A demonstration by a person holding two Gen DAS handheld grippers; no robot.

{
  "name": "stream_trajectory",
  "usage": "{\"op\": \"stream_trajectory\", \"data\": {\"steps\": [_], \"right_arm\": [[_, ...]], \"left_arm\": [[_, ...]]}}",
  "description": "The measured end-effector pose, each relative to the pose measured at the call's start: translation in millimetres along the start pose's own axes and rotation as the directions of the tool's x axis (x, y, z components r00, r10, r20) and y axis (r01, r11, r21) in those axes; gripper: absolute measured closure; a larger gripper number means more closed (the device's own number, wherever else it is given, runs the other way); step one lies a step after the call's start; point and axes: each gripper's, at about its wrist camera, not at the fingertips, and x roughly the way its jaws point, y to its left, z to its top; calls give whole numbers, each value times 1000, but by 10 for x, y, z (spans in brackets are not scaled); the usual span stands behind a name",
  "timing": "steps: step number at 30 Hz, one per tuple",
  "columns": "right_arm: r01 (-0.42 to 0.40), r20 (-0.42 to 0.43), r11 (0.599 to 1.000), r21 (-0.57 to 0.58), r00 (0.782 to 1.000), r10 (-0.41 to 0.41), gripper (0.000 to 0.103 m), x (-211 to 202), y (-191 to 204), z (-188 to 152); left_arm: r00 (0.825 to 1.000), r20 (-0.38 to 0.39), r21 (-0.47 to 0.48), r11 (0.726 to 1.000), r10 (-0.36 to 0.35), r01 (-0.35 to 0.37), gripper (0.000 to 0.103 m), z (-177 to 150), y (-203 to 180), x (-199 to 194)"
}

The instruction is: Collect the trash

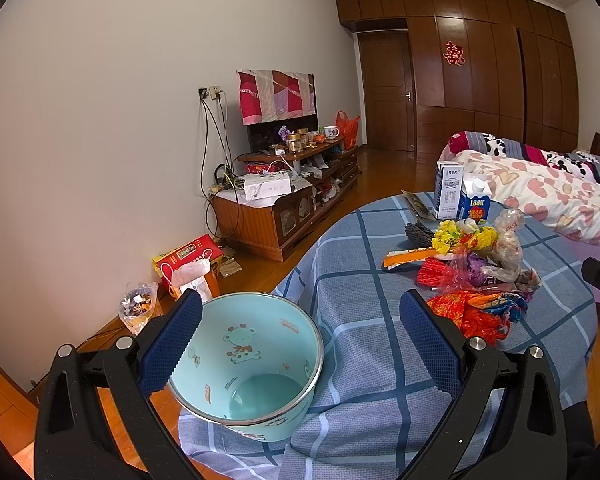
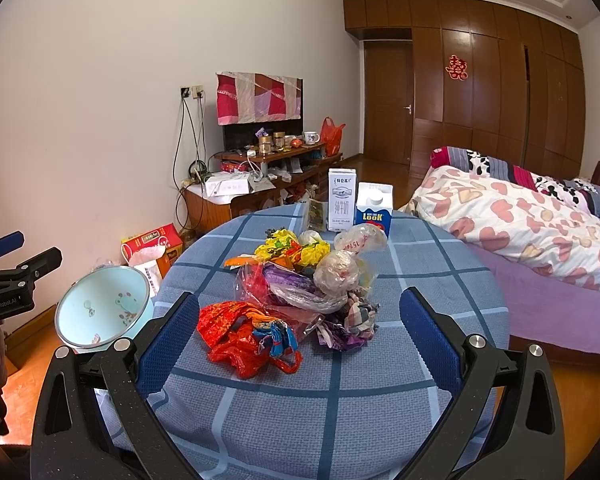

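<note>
A pile of crumpled wrappers and plastic bags (image 2: 300, 284) lies in the middle of a round table with a blue checked cloth (image 2: 340, 420); it also shows in the left wrist view (image 1: 476, 276). A light blue bin (image 1: 252, 364) with a cartoon print stands at the table's left edge, tilted, its rim between my open left gripper's (image 1: 300, 364) fingers, not clamped. It also shows in the right wrist view (image 2: 100, 308). My right gripper (image 2: 300, 344) is open and empty, just short of the red bag (image 2: 240, 336).
Two milk cartons (image 2: 358, 208) stand at the table's far edge. A bed (image 2: 540, 232) lies to the right. A cluttered TV cabinet (image 2: 260, 184) and a red box (image 2: 156, 244) stand along the left wall. The floor is wood.
</note>
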Motion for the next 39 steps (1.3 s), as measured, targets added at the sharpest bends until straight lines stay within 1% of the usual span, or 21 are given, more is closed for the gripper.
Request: {"op": "stream_trajectory", "data": {"steps": [13, 18, 21, 26, 32, 34, 36, 39], "right_arm": [[2, 2, 1000, 2, 1000, -2, 5, 3, -3, -2], [30, 7, 1000, -1, 1000, -30, 5, 46, -55, -24], [57, -13, 998, 16, 998, -56, 5, 144, -174, -81], [115, -57, 993, 36, 992, -113, 5, 323, -407, -242], [171, -99, 983, 64, 982, -164, 5, 573, -638, -426], [179, -115, 982, 67, 979, -170, 5, 657, -701, -488], [193, -129, 979, 71, 975, -182, 5, 729, -770, -555], [208, -143, 975, 79, 970, -196, 5, 801, -857, -620]], "left_arm": [[1000, -6, -1, 1000, 2, -2, 6, -50, 116, 37], [1000, -12, 2, 1000, 6, -6, 6, -70, 119, 49], [1000, -22, 13, 1000, 18, -18, 6, -120, 94, 128], [996, -87, 25, 1000, 5, -3, 6, -230, -65, 382], [991, -136, 46, 999, -15, 21, 6, -370, -299, 678], [987, -158, 42, 998, -40, 48, 6, -373, -421, 795], [985, -164, 53, 997, -43, 52, 6, -391, -547, 882], [980, -183, 55, 995, -72, 83, 6, -400, -723, 1010]]}}
